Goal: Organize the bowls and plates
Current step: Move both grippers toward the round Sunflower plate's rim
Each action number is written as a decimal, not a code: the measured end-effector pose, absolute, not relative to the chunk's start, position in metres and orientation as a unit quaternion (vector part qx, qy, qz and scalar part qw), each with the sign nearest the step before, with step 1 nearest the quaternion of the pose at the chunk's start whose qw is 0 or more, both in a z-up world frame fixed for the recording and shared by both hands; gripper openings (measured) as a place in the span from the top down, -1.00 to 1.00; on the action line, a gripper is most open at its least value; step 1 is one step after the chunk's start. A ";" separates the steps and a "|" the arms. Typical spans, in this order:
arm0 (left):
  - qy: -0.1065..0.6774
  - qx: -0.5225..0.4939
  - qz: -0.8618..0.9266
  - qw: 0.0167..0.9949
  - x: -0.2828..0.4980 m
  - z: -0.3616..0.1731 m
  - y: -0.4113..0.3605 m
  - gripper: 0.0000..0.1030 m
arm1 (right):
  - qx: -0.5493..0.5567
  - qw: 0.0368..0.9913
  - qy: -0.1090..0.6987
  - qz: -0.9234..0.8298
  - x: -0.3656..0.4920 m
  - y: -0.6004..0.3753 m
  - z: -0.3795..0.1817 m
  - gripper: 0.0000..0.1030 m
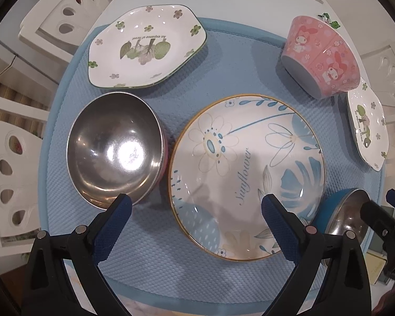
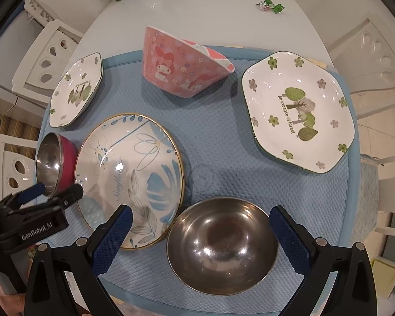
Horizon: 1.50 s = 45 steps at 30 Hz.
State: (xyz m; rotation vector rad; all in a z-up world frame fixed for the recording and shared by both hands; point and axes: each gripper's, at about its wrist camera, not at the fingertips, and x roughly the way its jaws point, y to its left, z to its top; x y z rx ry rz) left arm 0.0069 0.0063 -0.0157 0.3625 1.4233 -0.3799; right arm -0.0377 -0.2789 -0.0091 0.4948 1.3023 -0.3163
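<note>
Six dishes lie on the blue mat point(image 2: 218, 142) on our white bench point(image 2: 197, 13), and nothing is stacked yet. Our left gripper point(image 1: 196, 205) hangs with fingers wide apart over the round flowered plate point(image 1: 246, 176), holding nothing; our right gripper point(image 2: 201, 220) is equally spread and empty above the blue-sided steel bowl point(image 2: 222, 245). We judge the first pick is at hand. To do it well, we should pinch the bowl by its rim, one finger inside and one outside, since polished steel will likely slip, and lift straight up because its edge sits just beside the plate. The red-sided steel bowl point(image 1: 115, 150) looks like its match for nesting. The pink cartoon bowl point(image 2: 183, 65) lies tipped on its side, and two green-flowered plates point(image 2: 300, 113) point(image 1: 147, 46) sit well apart.
</note>
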 end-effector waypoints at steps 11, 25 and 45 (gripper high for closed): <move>0.646 0.182 -0.178 0.719 -0.004 -0.019 -0.005 -0.93 | 0.255 0.751 0.589 -0.155 -0.042 -0.277 -0.013 -1.00; 0.676 0.128 -0.189 0.701 -0.018 -0.020 0.011 -0.93 | 0.264 0.744 0.597 -0.141 -0.054 -0.257 -0.024 -1.00; 0.645 0.186 -0.171 0.721 -0.055 -0.016 -0.001 -0.93 | 0.268 0.744 0.599 -0.126 -0.062 -0.259 -0.036 -1.00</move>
